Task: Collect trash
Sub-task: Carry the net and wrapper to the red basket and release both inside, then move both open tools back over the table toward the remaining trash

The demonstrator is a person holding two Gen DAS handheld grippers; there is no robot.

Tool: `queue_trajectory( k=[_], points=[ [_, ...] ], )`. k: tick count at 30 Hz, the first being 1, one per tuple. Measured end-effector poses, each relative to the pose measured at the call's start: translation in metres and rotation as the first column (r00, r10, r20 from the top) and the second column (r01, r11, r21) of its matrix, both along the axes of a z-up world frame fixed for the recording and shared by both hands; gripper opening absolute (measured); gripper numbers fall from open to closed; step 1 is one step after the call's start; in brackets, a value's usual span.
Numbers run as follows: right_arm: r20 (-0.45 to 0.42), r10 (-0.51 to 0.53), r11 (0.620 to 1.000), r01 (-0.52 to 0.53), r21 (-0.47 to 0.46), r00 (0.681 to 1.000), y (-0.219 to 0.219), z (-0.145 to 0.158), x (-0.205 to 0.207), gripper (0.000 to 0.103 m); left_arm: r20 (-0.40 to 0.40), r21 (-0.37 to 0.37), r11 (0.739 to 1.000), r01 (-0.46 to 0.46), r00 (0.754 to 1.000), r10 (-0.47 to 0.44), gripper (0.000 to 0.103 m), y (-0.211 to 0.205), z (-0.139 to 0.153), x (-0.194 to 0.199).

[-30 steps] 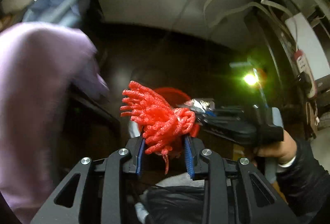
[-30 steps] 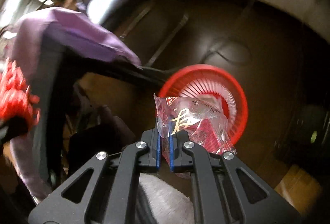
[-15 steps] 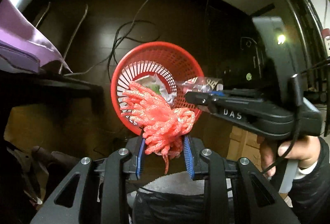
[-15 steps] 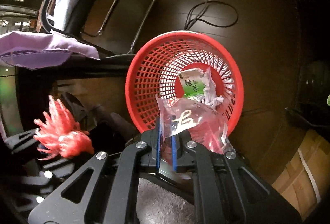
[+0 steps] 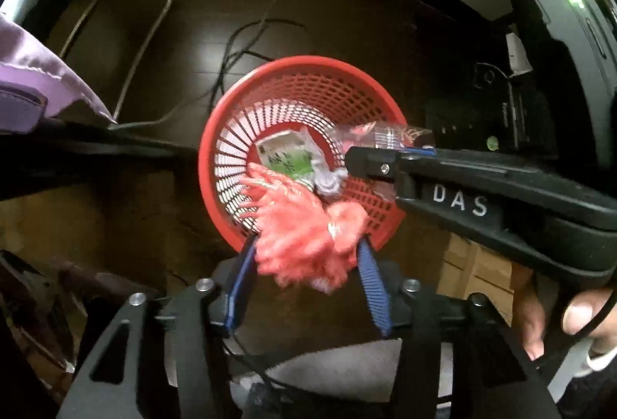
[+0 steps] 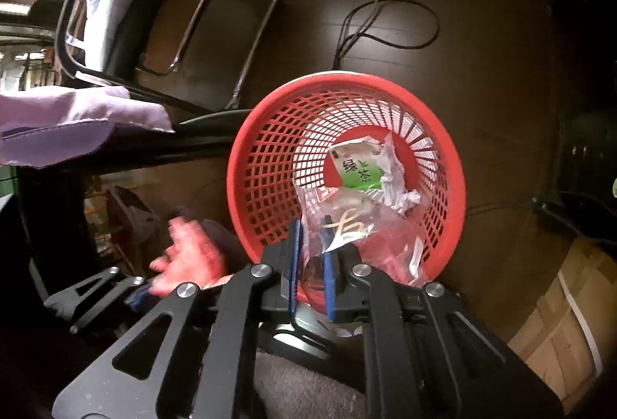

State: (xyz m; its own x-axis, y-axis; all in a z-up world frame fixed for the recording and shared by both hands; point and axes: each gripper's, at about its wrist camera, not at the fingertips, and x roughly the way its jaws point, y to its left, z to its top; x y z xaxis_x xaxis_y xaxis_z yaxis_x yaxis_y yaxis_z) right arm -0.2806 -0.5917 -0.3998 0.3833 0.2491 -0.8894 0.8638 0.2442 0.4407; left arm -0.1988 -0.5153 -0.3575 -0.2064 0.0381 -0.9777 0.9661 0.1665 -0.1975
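Left hand-held gripper [image 5: 306, 257] just parted around red foam netting [image 5: 304, 230], right hand-held gripper [image 6: 310, 257] loosening on clear wrapper [image 6: 347, 226].

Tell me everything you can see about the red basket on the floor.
The red basket is round, seemingly plastic, with a solid rim, lattice walls and a slotted, radial-ribbed base. It stands upright on the dark floor, mouth open. Inside lie a crumpled green-and-white packet and some crumpled white paper. A clear plastic wrapper between the right gripper's jaws hangs over the near rim, and red foam netting sits just above it in the left gripper.
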Motion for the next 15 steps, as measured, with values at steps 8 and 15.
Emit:
queue_trajectory(
  k=[8,15],
  points=[
    [-0.027,-0.029,0.999,0.028,-0.038,0.999,-0.006,0.008,0.001,0.051,-0.003,-0.004,0.997,-0.077,0.997,0.077,0.071,-0.001,0.002,0.016],
    [-0.026,-0.025,0.997,0.023,-0.075,0.999,-0.007,0.023,0.001,0.053,0.009,-0.004,0.995,-0.102,0.995,0.102,0.073,0.009,0.01,0.022]
  ],
)
